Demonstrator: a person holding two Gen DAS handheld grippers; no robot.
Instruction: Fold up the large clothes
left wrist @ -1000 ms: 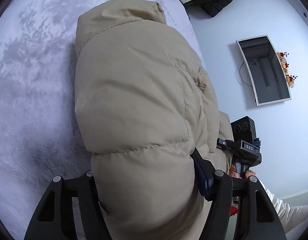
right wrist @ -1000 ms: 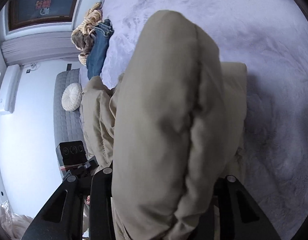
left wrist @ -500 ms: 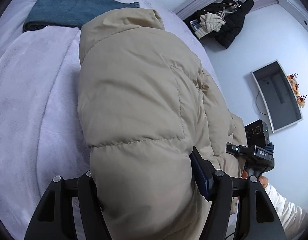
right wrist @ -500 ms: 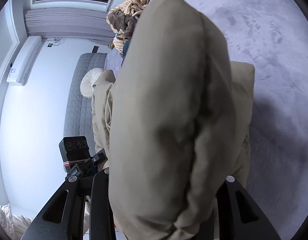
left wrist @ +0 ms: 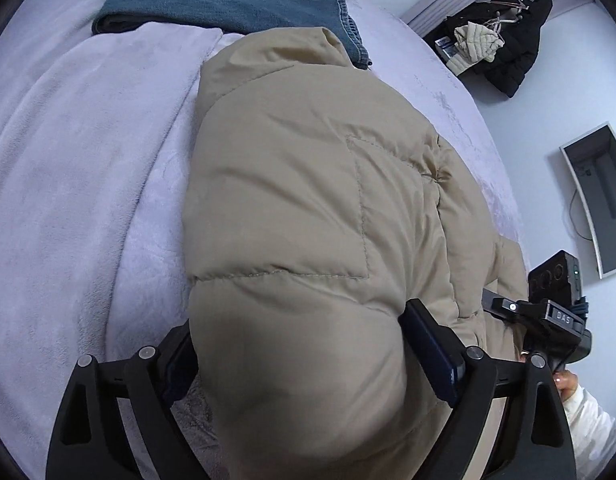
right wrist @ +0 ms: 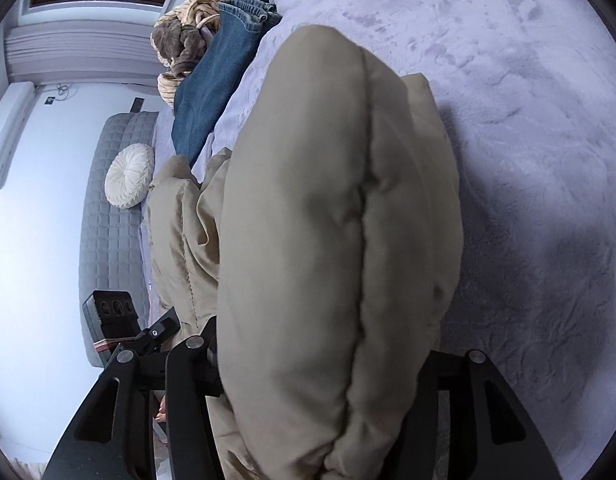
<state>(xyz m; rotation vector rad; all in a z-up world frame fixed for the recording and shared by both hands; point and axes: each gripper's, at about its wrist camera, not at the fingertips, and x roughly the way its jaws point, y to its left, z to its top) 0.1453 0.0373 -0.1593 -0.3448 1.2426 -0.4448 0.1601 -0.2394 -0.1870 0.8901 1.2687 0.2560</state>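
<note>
A bed covered with a pale lilac plush blanket (left wrist: 87, 168) fills a white-walled room, with folded blue jeans (left wrist: 227, 0) just beyond the puffy beige quilted jacket (left wrist: 308, 208) lying on it. Bare blanket spreads wide on both outer sides. Compared with a second ago the jeans have come into view, and both the left gripper (left wrist: 299, 360) and right gripper (right wrist: 324, 364) have just been opening, jacket folds still bulging between their jaws.

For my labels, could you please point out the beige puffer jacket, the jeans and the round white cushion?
beige puffer jacket (left wrist: 299, 208), left wrist view, quilted panel.
jeans (right wrist: 211, 84), right wrist view, middle of the leg.
round white cushion (right wrist: 129, 175), right wrist view, its centre.
</note>
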